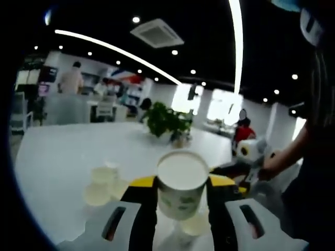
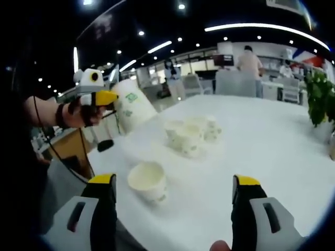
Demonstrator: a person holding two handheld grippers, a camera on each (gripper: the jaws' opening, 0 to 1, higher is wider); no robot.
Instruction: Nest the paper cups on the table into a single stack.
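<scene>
A white paper cup with green print (image 1: 182, 189) stands upright between the yellow-tipped jaws of my left gripper (image 1: 182, 181), which is shut on it above the white table (image 1: 63, 151). In the right gripper view the same gripper (image 2: 97, 98) holds that cup (image 2: 131, 107) tilted, off the table's left edge. A cluster of several cups (image 2: 191, 133) sits mid-table, seen blurred as cups (image 1: 104, 183) in the left gripper view. One single cup (image 2: 147, 181) stands upright near the table edge, just left of my right gripper (image 2: 175, 201), which is open and holds nothing.
A potted green plant (image 1: 167, 120) stands toward the table's far side, also the plant (image 2: 319, 99) at the right edge. A person's hand (image 1: 269, 166) holds the other gripper (image 1: 251, 151). Chairs and people are in the background.
</scene>
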